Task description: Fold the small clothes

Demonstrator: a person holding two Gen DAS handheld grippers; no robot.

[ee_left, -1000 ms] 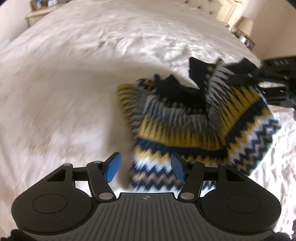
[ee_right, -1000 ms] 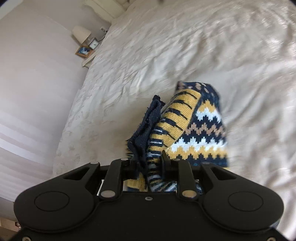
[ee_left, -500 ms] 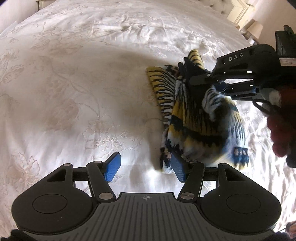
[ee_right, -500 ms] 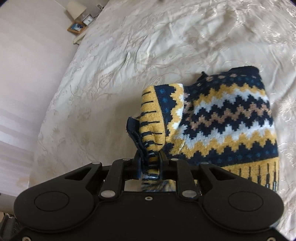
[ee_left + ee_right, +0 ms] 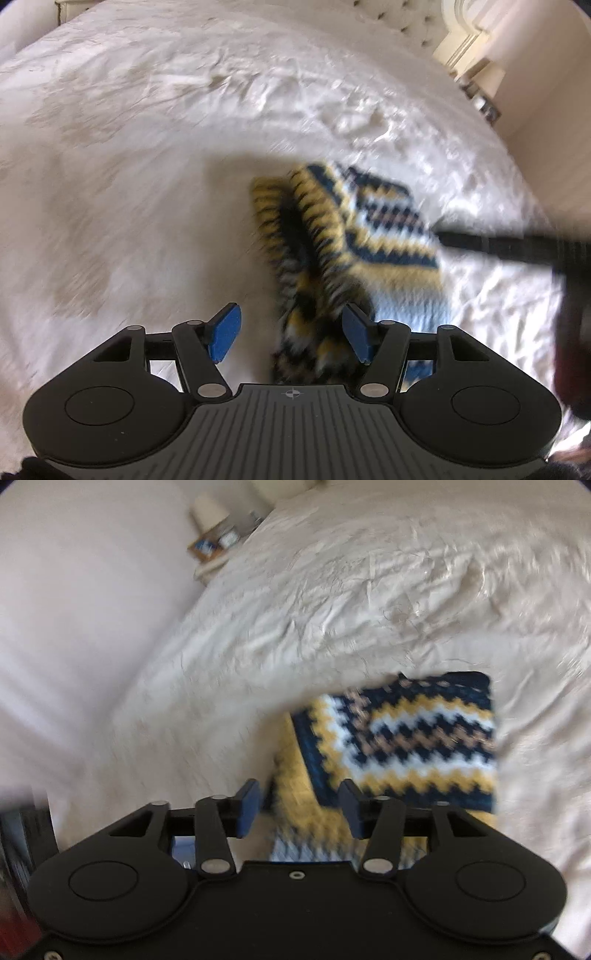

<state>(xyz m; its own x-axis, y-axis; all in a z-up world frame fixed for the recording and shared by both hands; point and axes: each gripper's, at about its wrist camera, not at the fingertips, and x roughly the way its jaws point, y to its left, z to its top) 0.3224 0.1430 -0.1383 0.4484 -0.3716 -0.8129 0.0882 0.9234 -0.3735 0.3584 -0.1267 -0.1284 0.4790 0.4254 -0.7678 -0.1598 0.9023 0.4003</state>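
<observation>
A small knitted sweater [image 5: 373, 240] with navy, yellow and white zigzags lies folded on the white bedspread; in the right wrist view the sweater [image 5: 402, 738] is a flat rectangle. My left gripper [image 5: 291, 334] is open just above its near end, and the knit shows between the blue pads [image 5: 225, 332] without being pinched. My right gripper [image 5: 299, 808] hovers over the sweater's yellow left edge with its jaws opening, the pads off the cloth. In the left wrist view the right gripper [image 5: 498, 247] is a black blur reaching in from the right.
The bedspread [image 5: 147, 166] spreads wide to the left and far side. A tufted headboard [image 5: 399, 18] and a nightstand [image 5: 480, 99] stand at the back right. Another nightstand with a lamp [image 5: 212, 513] is beside the bed. A dark red sleeve [image 5: 576, 350] fills the right edge.
The right gripper carried the sweater's edge across, then let it go and widened its jaws. The sweater now lies folded flat. The left gripper stayed open and shifted toward the sweater.
</observation>
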